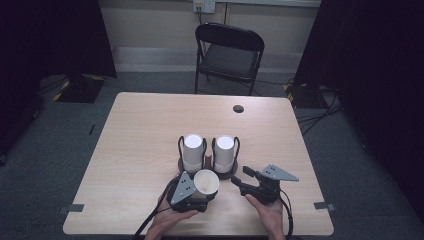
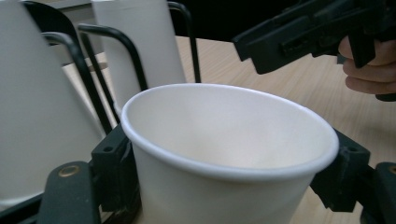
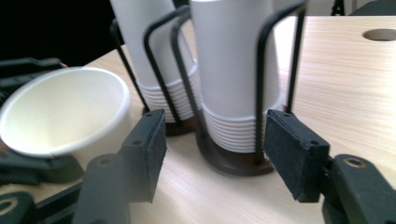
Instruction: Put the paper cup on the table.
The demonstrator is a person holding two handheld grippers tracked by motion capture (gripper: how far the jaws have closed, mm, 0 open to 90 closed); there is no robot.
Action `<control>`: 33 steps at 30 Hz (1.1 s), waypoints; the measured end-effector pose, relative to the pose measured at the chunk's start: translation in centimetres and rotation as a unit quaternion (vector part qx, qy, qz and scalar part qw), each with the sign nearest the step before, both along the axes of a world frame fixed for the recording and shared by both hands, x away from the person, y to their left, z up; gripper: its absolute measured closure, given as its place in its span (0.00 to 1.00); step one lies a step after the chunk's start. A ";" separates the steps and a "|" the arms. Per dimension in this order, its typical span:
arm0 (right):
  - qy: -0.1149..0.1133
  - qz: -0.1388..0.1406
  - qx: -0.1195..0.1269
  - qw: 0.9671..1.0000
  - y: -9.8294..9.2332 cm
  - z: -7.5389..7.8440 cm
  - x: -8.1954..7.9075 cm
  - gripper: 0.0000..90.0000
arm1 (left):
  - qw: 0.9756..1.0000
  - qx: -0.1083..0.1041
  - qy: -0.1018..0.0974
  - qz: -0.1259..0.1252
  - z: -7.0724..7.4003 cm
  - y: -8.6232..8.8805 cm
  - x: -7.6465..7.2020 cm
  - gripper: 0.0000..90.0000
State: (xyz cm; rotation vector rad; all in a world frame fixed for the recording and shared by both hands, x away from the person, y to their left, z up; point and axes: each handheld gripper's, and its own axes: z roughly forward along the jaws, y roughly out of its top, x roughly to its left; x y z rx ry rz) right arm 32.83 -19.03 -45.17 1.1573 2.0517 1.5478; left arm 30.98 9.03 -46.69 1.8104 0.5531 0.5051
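A single white paper cup (image 1: 205, 183) sits mouth-up and tilted between the jaws of my left gripper (image 1: 202, 195), which is shut on its lower wall. In the left gripper view the cup (image 2: 224, 140) is wedged between both black pads of the left gripper (image 2: 229, 186). Just behind it stand two stacks of upside-down white cups, the left stack (image 1: 193, 152) and the right stack (image 1: 224, 155), each in a black wire holder. My right gripper (image 1: 241, 175) is open, to the right of the held cup. Its jaws (image 3: 219, 154) frame the right stack (image 3: 233, 60) from a short distance without touching it.
The wooden table (image 1: 150, 130) has a round cable hole (image 1: 238, 108) near its far edge. A black folding chair (image 1: 229, 55) stands beyond the table. Both hands are close to the table's near edge.
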 end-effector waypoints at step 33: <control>-0.046 -0.144 -0.040 0.988 -2.8 -3.1 -0.9 0.16 | 0.985 -0.069 -0.004 0.158 1.5 11.1 2.3 0.25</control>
